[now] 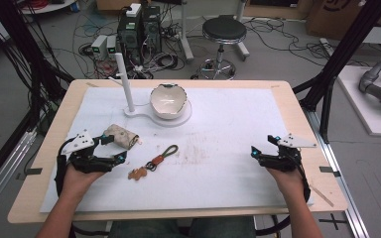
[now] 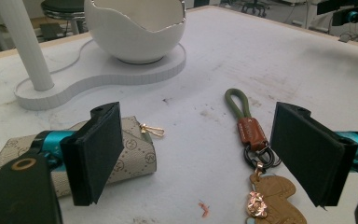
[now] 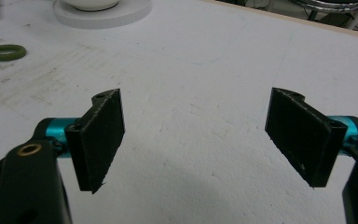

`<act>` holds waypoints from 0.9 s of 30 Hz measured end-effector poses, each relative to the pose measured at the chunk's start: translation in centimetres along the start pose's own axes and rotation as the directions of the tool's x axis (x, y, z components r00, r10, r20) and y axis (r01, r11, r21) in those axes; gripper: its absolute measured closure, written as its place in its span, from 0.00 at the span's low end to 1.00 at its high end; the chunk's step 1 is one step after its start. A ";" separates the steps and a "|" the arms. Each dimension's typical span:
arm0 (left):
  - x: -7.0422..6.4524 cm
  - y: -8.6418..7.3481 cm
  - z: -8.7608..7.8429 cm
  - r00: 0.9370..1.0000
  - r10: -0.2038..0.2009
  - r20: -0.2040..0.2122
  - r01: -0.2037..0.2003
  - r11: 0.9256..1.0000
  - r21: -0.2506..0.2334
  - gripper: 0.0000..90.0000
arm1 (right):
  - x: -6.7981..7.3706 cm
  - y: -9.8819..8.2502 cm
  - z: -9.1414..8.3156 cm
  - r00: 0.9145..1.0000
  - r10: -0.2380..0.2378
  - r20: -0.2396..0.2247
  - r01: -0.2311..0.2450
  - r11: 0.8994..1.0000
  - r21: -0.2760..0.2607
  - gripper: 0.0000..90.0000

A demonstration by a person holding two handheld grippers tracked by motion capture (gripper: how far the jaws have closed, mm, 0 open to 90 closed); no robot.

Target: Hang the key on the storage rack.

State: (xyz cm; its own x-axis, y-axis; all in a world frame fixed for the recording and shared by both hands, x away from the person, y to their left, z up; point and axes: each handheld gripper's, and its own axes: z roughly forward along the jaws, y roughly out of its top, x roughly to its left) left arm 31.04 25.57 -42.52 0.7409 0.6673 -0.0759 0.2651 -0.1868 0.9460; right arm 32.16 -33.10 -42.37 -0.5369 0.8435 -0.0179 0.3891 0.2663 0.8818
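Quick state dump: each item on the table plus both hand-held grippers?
Left hand-held gripper: open, nothing between its jaws.
Right hand-held gripper: open, holding nothing, over bare mat.
Patterned pouch: lying flat on the mat, gold clasp towards the keychain.
Keychain: lying flat, green loop stretched out, untouched.
Eggshell bowl: upright on the white stand.

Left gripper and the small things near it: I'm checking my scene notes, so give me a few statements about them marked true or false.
1. The left gripper is open, holding nothing. True.
2. The patterned pouch sits inside the eggshell-shaped bowl. False: it lies on the white mat, beside the left gripper.
3. The keychain has a green loop and a brown tab. True.
4. The right gripper grips the keychain. False: it is open over bare mat.
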 end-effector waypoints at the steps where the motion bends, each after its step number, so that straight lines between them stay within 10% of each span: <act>1: 0.0 0.1 0.0 1.000 0.000 -0.003 0.000 1.000 0.003 0.19 | 0.0 0.0 0.0 1.000 0.002 -0.001 -0.002 1.000 0.000 0.22; 27: -1.4 0.4 0.9 0.999 0.023 0.032 -0.025 0.998 0.064 0.19 | 0.1 0.0 0.3 1.000 -0.014 -0.010 0.014 1.000 0.016 0.22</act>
State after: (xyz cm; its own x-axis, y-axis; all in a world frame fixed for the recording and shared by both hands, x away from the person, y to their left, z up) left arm 30.61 23.91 -42.31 0.7664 0.6392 -0.0645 0.2853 -0.2488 0.9256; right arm 32.34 -32.90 -42.47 -0.5498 0.8349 -0.0250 0.3935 0.2853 0.8739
